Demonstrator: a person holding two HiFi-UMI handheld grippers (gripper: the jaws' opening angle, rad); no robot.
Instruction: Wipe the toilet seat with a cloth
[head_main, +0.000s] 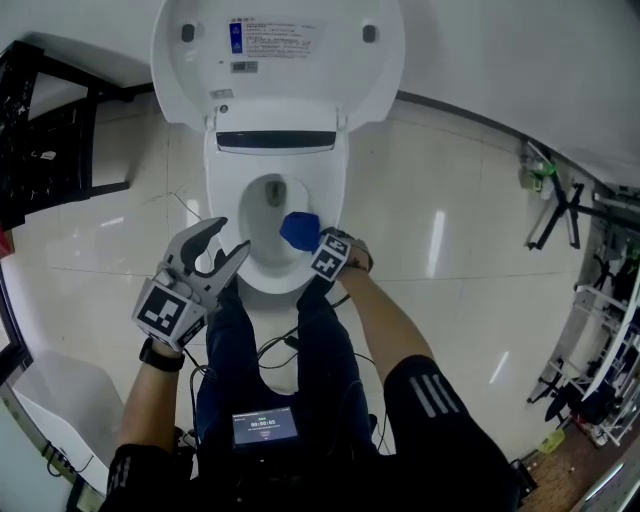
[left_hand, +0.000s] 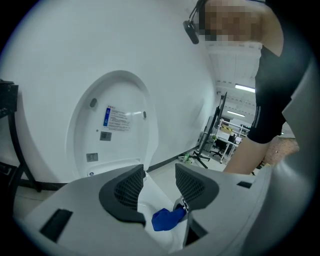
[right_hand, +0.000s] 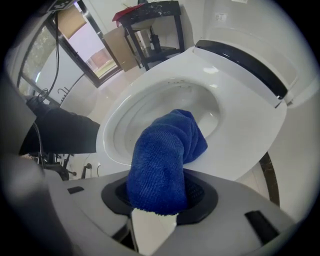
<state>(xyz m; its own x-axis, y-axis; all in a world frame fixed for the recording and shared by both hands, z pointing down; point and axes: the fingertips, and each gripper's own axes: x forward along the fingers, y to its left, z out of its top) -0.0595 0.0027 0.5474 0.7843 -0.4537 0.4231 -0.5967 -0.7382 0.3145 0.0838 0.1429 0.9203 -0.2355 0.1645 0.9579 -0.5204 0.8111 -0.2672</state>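
One blue cloth tight in right claw (over toilet seat) — left claw agape.

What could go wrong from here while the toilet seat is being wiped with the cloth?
1. The blue cloth bulges loosely out of the right gripper, its free end lying at the toilet seat's inner edge; it might slide into the bowl or pull free.
2. The left gripper, open and empty, hangs near the seat's front; it could knock the seat.
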